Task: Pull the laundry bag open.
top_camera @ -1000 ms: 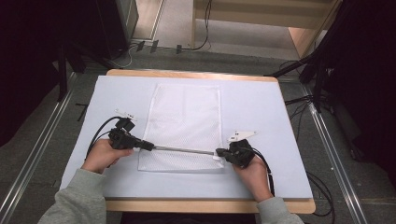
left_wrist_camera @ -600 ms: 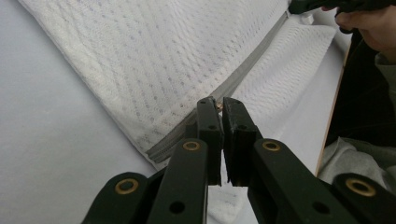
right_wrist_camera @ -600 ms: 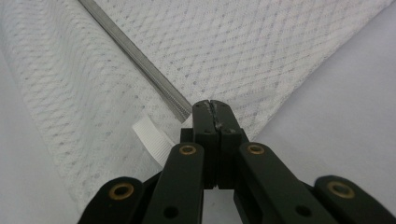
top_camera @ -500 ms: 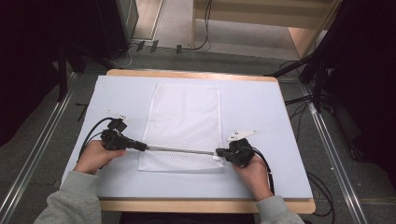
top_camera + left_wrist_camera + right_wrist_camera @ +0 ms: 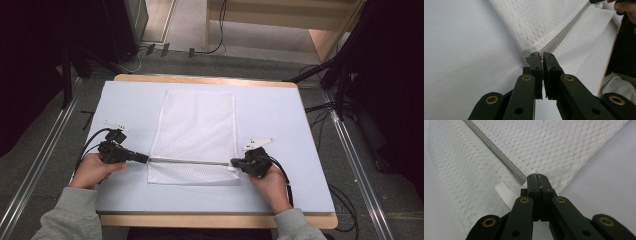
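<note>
A white mesh bag lies flat on the white table cover, with a grey zipper running across it near its front edge. My left gripper is shut on the zipper's left end at the bag's corner; in the left gripper view the jaws pinch it with almost no gap. My right gripper is shut on the zipper's right end, its tips closed tight where the zipper ends. A white ribbon tab sticks out beside them. The zipper is stretched straight between the two grippers.
The wooden table edge runs along the front, close behind both hands. Metal rails flank the table, and cables lie on the floor at the right. The cover around the bag is bare.
My left gripper has moved left along the table with the zipper's end in it. The right gripper has stayed where it was.
</note>
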### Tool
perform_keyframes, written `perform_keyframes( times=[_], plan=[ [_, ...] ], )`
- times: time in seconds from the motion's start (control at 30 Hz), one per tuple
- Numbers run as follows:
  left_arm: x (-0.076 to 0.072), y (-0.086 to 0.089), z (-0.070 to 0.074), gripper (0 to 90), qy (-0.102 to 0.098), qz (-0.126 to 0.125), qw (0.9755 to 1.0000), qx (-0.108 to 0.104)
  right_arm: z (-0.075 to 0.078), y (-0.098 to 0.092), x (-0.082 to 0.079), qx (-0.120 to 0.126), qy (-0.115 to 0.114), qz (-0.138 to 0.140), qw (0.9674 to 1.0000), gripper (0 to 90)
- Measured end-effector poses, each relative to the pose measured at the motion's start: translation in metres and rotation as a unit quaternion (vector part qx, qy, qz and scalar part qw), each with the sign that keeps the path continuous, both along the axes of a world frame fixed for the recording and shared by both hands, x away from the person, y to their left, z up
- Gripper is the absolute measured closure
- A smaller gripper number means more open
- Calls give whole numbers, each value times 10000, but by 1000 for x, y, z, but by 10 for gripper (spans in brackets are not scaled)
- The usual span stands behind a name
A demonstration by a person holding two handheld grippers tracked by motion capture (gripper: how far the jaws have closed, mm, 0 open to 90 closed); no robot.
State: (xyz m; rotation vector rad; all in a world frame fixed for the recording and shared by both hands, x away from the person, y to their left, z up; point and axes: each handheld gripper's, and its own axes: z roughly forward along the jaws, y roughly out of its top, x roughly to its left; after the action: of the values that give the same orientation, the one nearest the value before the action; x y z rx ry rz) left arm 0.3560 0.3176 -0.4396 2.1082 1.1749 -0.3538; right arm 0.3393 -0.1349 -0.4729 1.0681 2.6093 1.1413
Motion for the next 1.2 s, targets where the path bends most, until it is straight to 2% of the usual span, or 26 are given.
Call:
perform_keyframes(
  times=[0.1,0.23,0.4,0.47,0.63,0.77,0.97,1.1,1.2],
  plan=[
    [-3,-1,1,879,-51,51,9999,110,0,2,1,-6,-19,29,10000,900],
    [-6,0,1,878,-31,114,9999,69,0,3,3,-23,8,60,10000,900],
    [-8,-1,0,873,-54,138,9999,60,2,3,6,-9,165,50,9999,900],
    [-9,-1,-1,868,-68,151,9998,55,3,4,5,-92,159,32,9998,900],
    [-9,-6,-4,864,-115,21,9999,59,5,5,1,-214,142,-56,9997,900],
    [-9,-8,-5,805,-173,-36,9998,29,6,0,0,-114,297,-117,9994,900],
    [-9,-8,1,640,-592,-42,9982,-79,8,-2,-2,-53,410,-129,9991,866],
    [-9,-7,3,548,-848,116,9963,33,11,-3,-4,-4,379,-109,9992,816],
    [-9,-6,5,474,-1073,238,9939,98,13,-4,-3,58,299,-76,9995,727]
  ],
)
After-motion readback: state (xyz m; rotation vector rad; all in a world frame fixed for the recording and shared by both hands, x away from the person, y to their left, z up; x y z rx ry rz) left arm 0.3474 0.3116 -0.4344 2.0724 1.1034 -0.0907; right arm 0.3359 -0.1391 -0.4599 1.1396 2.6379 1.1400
